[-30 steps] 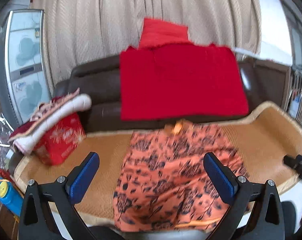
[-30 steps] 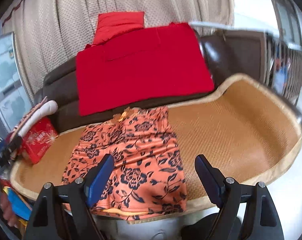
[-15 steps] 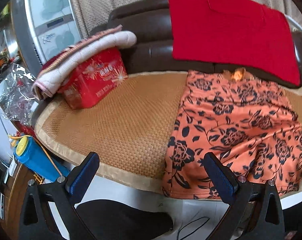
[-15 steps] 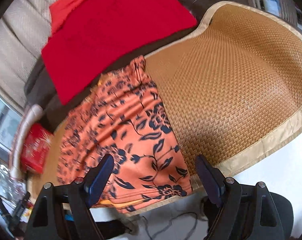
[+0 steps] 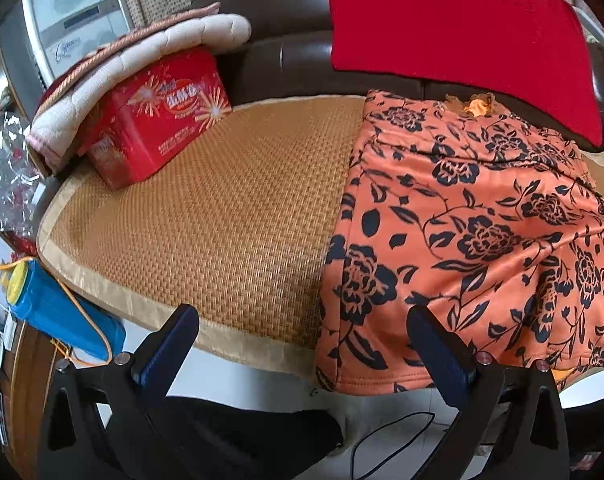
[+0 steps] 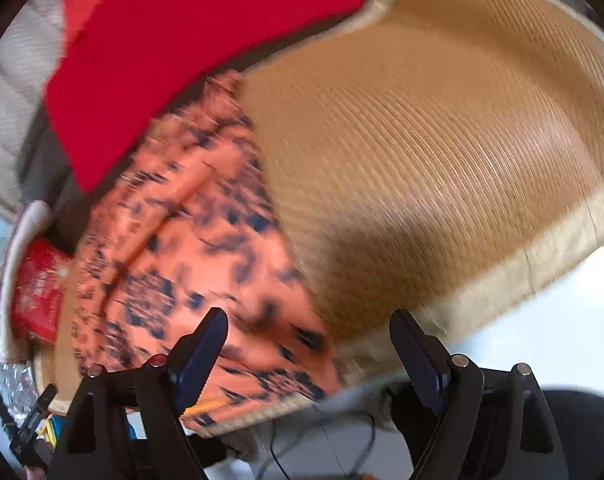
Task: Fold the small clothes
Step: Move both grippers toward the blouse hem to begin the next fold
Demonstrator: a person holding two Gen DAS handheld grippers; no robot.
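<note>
Left wrist: floral garment (image 5: 474,236) flat on woven mat (image 5: 222,220).

The woven mat (image 5: 222,216) on the sofa seat gives a wide bare strip between the red box (image 5: 158,120) at the far left and the orange flowered garment (image 5: 474,232) on the right. A gripper can pass there from the near edge up to the brown backrest (image 5: 286,60). The box carries a folded quilt (image 5: 142,56), so the far left corner is blocked. A blue bottle (image 5: 58,312) lies just below the mat's near left edge. To the right of the garment, the right wrist view, much blurred, shows a large bare part of the mat. A red cloth (image 5: 454,28) hangs over the backrest behind the garment.
</note>
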